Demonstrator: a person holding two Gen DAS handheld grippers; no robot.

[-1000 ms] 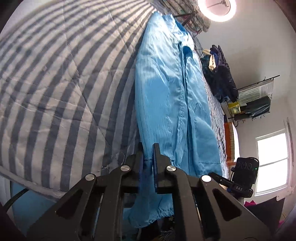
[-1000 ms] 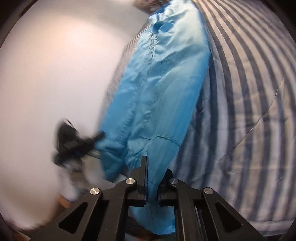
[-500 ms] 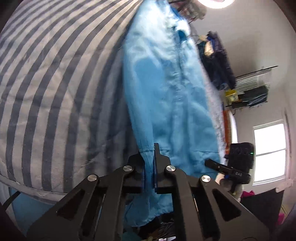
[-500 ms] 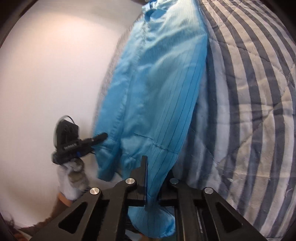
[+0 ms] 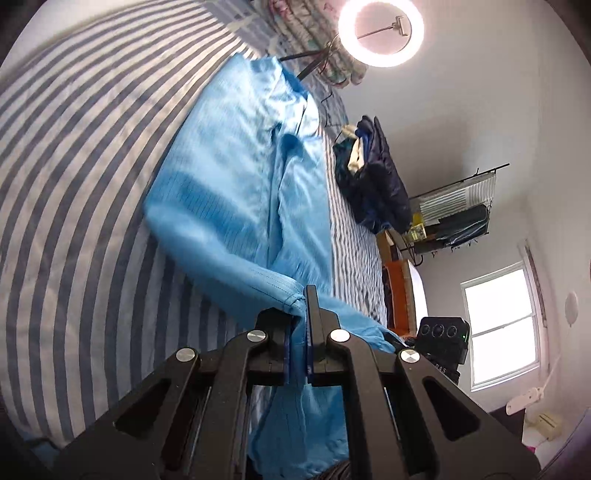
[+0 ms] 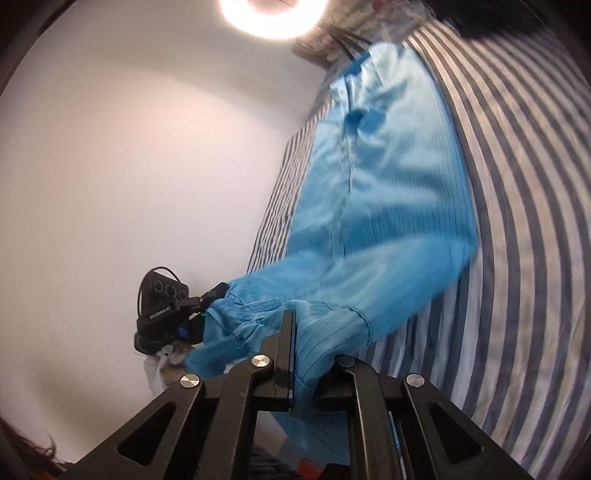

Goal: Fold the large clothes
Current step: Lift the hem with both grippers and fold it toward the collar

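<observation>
Blue garment [image 5: 236,177] spread lengthwise on striped bed [image 5: 81,192], near end raised off it. Left tool [image 5: 297,325] clamped on one hem corner; right tool [image 6: 295,332] clamped on the other. Ring light [image 5: 380,31] beyond the far end.

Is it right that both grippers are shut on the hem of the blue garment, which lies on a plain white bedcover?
Not quite: the bedcover is striped grey and white, not plain white, as both wrist views show. Left gripper and right gripper are shut on the blue garment.
</observation>
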